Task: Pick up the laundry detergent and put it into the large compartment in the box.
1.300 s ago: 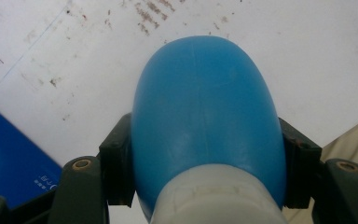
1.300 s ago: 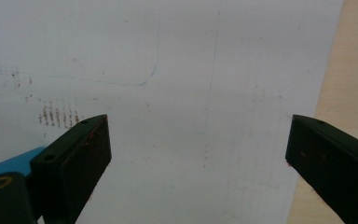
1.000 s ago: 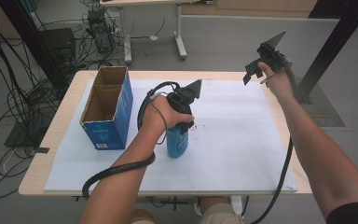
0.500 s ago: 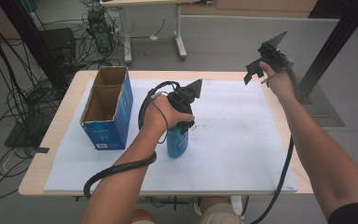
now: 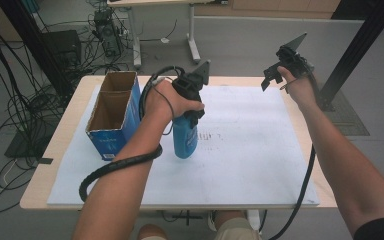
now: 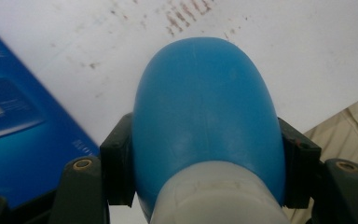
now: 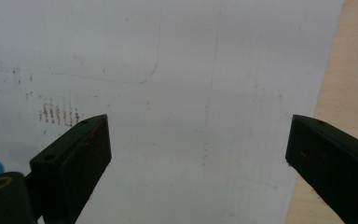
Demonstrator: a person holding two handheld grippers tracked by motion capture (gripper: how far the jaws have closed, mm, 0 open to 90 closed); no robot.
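The left claw point(image 5: 194, 112) is pinching the blue bottle point(image 5: 185, 137) just below its pale cap, 1 black pad point(image 6: 117, 163) pressed on each side of the shoulder, so the bottle hangs beneath the claw with its long axis near upright and its base just above the white sheet point(image 5: 250, 150) on the bench point(image 5: 70, 120). The open blue box point(image 5: 111, 115) stands just to the left of the bottle, nearer this hand, which looks like the likely place for it. The right claw point(image 7: 198, 154) hovers with jaws spread wide and nothing between them, well apart over the bench's far right
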